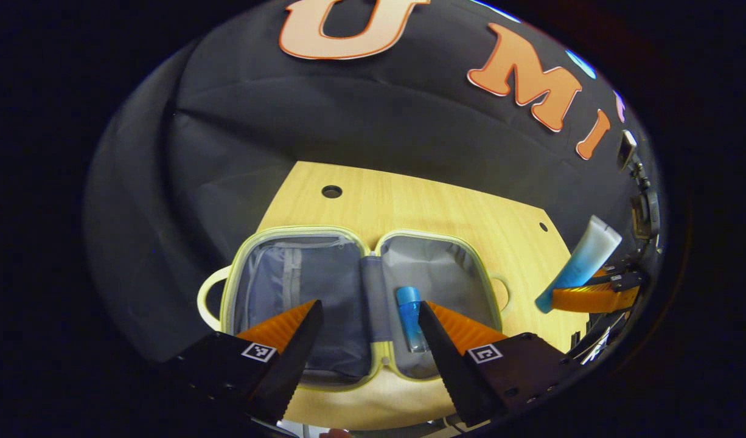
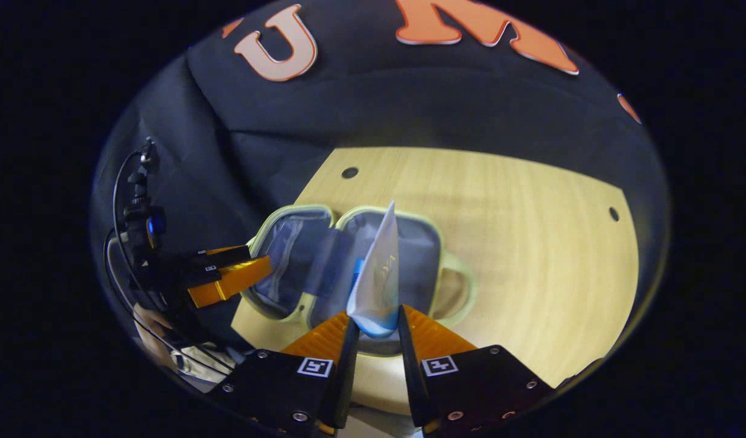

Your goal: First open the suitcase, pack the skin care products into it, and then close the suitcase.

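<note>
Tabletop (image 1: 446,213) of pale wood lay under both grippers, dark cloth behind. Suitcase (image 1: 361,286) lay open ahead of the spread, empty left gripper (image 1: 368,340), a blue bottle (image 1: 411,318) lengthwise inside. The right gripper (image 2: 375,331) pinched a tube (image 2: 379,274) upright, crimped end up.

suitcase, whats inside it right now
A small blue bottle lies in the open suitcase's right half. The left gripper's jaws cover part of the lining.

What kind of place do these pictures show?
Probably a recording booth, not a home: a bare wooden table stands against a black cloth wall, holding an open suitcase, while the right gripper holds a tube.
</note>
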Available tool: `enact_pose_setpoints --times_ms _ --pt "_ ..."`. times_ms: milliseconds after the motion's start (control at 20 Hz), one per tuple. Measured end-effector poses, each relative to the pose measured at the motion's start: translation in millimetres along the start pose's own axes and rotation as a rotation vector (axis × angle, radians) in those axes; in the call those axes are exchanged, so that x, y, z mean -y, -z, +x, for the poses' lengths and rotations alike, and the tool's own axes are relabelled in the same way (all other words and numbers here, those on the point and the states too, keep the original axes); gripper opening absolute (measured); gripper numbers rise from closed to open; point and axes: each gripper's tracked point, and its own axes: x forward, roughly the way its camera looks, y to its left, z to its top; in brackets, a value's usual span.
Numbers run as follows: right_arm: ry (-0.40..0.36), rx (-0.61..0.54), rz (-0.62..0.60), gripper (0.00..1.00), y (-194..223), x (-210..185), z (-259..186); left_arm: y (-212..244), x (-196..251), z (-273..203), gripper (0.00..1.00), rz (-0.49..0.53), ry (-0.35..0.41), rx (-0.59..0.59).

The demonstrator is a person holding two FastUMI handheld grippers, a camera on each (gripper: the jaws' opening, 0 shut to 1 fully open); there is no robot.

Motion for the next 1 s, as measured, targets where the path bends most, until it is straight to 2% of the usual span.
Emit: enact_pose_setpoints --times_ms 150,200,250,300,400,600,650,750,850,900,950,1000 --pt "0.009 -0.131 0.028 0.39 21 -3 48 9 -39 -10 0.98 -0.012 -0.035 0.013" --pt "0.01 -0.157 0.048 0.34 24 -1 58 12 -46 -13 0.98 -0.023 -0.041 0.008" --pt "0.03 -0.187 0.064 0.34 27 5 72 16 -54 -17 0.98 -0.033 -0.045 0.003" --pt "0.043 -0.203 0.065 0.39 29 8 82 19 -64 -18 0.98 -0.035 -0.053 -0.001" --pt "0.064 -0.243 0.076 0.4 35 14 99 24 -78 -18 0.98 -0.03 -0.069 -0.01" --pt "0.087 -0.304 0.111 0.39 45 23 122 23 -84 -18 0.98 -0.017 -0.048 -0.019" --pt "0.093 -0.302 0.114 0.45 44 25 125 23 -84 -18 0.98 -0.012 -0.044 -0.018" --pt "0.113 -0.304 0.119 0.34 45 29 129 22 -87 -14 0.98 -0.013 -0.043 -0.023" --pt "0.14 -0.305 0.117 0.45 45 37 129 26 -90 -10 0.98 -0.028 -0.043 -0.038" --pt "0.138 -0.304 0.118 0.38 44 37 130 27 -91 -9 0.98 -0.034 -0.041 -0.043" --pt "0.135 -0.297 0.119 0.52 42 35 128 28 -92 -9 0.98 -0.038 -0.041 -0.047" --pt "0.13 -0.288 0.119 0.55 40 34 127 30 -96 -6 0.98 -0.042 -0.044 -0.05"
